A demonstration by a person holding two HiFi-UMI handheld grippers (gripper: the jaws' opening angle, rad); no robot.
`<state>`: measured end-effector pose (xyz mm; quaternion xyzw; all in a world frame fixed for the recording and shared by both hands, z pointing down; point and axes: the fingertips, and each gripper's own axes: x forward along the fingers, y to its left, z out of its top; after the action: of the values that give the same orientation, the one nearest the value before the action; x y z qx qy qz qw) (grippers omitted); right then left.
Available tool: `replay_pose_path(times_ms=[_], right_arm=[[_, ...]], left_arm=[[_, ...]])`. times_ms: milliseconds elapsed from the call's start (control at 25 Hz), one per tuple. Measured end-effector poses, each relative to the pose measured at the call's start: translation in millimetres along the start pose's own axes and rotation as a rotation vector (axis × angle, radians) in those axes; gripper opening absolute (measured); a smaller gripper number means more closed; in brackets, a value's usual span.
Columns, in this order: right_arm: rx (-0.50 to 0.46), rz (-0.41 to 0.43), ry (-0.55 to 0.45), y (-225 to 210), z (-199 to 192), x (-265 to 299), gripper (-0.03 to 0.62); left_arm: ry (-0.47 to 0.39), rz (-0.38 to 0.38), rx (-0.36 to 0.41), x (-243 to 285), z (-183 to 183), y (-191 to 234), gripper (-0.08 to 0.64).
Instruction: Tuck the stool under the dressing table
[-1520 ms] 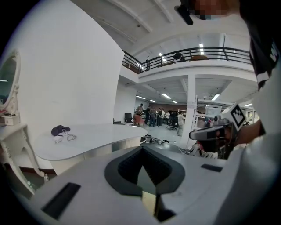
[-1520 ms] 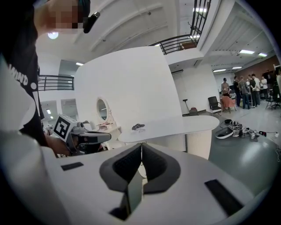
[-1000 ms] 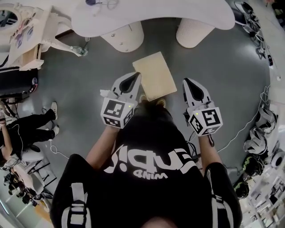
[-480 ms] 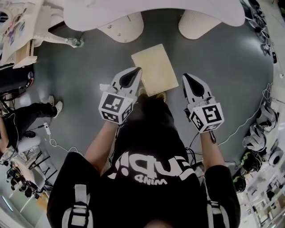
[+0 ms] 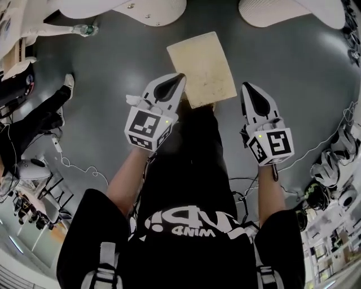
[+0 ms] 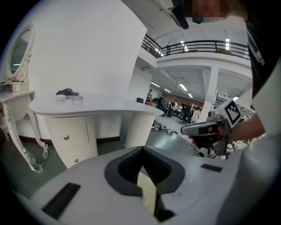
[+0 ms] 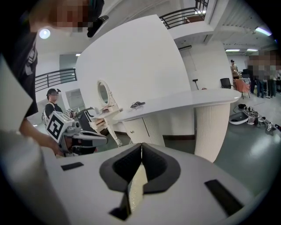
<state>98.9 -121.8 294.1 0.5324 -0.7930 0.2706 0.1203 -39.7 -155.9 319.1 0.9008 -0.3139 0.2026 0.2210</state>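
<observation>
The stool point(image 5: 201, 68) has a pale beige square top and stands on the grey floor just in front of me. The white dressing table's two ribbed pedestals point(image 5: 151, 7) show at the head view's top edge. My left gripper point(image 5: 180, 77) is shut and empty, its tip by the stool's near left edge. My right gripper point(image 5: 246, 86) is shut and empty, just off the stool's right side. Whether either touches the stool I cannot tell. In the left gripper view a sliver of stool point(image 6: 147, 193) shows below the closed jaws, with the dressing table point(image 6: 88, 107) beyond.
A person in black point(image 5: 34, 121) stands at the left, with cables point(image 5: 67, 166) on the floor nearby. Gear lies along the right edge point(image 5: 333, 169). A white vanity with an oval mirror point(image 6: 17, 52) and a bottle point(image 6: 30, 160) on the floor are left of the table.
Both grippers have sunk toward the stool, still shut. The stool now looks larger and closer, and the dressing table has slid toward the top edge of the head view.
</observation>
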Motion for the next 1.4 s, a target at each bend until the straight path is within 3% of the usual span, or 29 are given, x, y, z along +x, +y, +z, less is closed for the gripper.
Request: replay_pose_path(times_ms=[200, 520, 760, 1000, 1240, 1400], right_arm=[[0.046, -0.003, 0.031, -21, -66, 56, 0.023], [0.094, 0.061, 0.140, -27, -182, 116, 0.023], [0.103, 0.082, 0.169, -44, -200, 137, 0.023], [0.074, 0.046, 0.224, -93, -226, 171, 0.023], [0.049, 0.040, 0.341, -144, -289, 216, 0.023], [0.043, 0.062, 0.478, -174, -343, 235, 0.023]], left_arm=[[0.034, 0.018, -0.025, 46, -69, 36, 0.008], [0.120, 0.001, -0.056, 101, -189, 50, 0.009], [0.161, 0.017, -0.098, 116, -215, 64, 0.009], [0.233, 0.062, -0.169, 137, -256, 102, 0.009], [0.368, 0.117, -0.243, 158, -330, 140, 0.009], [0.457, 0.155, -0.360, 159, -385, 164, 0.009]])
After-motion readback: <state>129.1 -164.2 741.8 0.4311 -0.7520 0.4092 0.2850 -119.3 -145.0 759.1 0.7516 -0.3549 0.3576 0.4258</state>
